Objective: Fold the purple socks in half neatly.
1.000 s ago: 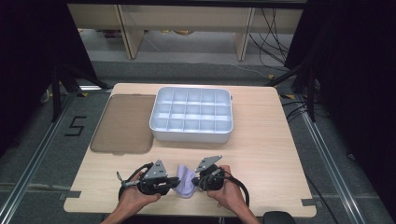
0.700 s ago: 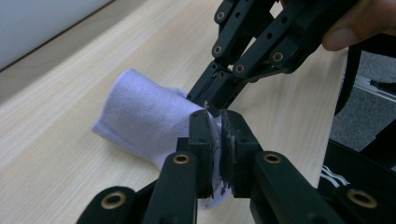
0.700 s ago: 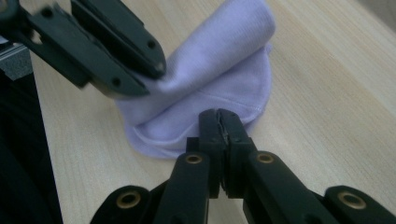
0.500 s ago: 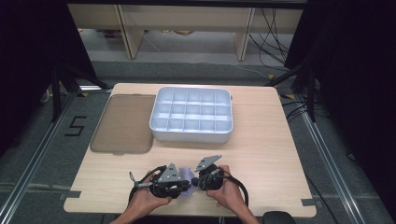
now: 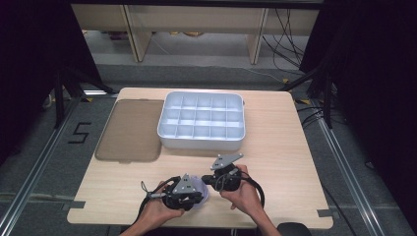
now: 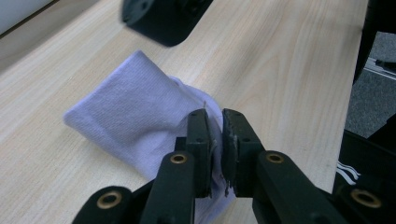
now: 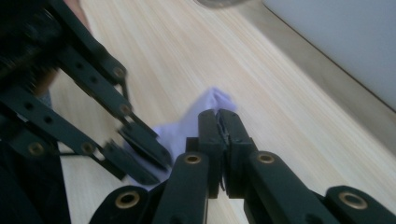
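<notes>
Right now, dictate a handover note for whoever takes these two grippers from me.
Left gripper: fingers shut on the near edge of the cloth.
Right gripper: fingers shut on the cloth's other end, facing the left gripper.
Things: the pale lilac cloth lies bunched on the table at the front edge, between the two grippers. The white tray sits mid-table with its compartments empty; a brown lid lies flat to its left.
Done: both ends of the cloth are gripped.
Left: probably to fold or spread the cloth; nothing is in the tray yet.
</notes>
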`<state>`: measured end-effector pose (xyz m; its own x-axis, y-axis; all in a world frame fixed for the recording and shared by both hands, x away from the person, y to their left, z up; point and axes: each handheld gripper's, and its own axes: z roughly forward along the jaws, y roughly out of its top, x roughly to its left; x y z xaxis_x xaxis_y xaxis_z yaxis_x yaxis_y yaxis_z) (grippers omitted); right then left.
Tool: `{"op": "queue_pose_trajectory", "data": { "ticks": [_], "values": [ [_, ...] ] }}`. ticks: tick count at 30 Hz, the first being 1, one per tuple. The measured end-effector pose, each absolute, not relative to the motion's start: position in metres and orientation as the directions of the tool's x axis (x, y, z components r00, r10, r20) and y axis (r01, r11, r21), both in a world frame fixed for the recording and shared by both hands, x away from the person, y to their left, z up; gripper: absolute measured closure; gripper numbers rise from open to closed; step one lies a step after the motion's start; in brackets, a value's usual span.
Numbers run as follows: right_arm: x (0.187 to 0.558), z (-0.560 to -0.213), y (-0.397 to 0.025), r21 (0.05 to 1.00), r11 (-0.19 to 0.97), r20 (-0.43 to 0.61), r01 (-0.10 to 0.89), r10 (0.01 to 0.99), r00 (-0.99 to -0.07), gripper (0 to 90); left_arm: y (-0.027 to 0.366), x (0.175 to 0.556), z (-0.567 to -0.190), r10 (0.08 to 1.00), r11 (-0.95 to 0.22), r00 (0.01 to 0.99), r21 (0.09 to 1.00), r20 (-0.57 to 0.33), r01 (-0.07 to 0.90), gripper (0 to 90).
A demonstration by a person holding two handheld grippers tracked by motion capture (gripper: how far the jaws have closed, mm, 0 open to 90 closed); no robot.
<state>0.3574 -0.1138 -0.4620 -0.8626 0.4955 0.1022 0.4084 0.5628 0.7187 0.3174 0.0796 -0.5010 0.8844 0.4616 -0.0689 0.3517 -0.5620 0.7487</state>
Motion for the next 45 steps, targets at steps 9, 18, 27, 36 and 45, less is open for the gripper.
{"op": "queue_pose_trajectory", "data": {
  "ticks": [9,18,27,36,45],
  "values": [
    [0.370,-0.487,-0.097,0.646,0.624,0.103,0.440,0.500,-0.860,89.5,0.082,0.317,-0.498,0.470,-0.512,0.874,0.768,-0.125,0.385,77.7],
    [0.369,-0.488,-0.096,0.644,0.632,0.078,0.431,0.506,-0.859,89.5,0.103,0.320,-0.482,0.488,-0.419,0.849,0.799,-0.202,0.431,79.4],
    [0.368,-0.487,-0.096,0.640,0.642,0.071,0.422,0.497,-0.865,89.5,0.097,0.310,-0.502,0.470,-0.547,0.876,0.743,-0.109,0.385,82.3],
    [0.363,-0.486,-0.100,0.626,0.658,0.067,0.419,0.490,-0.869,89.5,0.106,0.313,-0.505,0.511,-0.499,0.845,0.744,-0.161,0.444,81.1],
    [0.355,-0.485,-0.105,0.628,0.650,0.080,0.428,0.493,-0.866,83.9,0.106,0.315,-0.504,0.491,-0.572,0.867,0.722,-0.080,0.390,80.3]
  ]
}}
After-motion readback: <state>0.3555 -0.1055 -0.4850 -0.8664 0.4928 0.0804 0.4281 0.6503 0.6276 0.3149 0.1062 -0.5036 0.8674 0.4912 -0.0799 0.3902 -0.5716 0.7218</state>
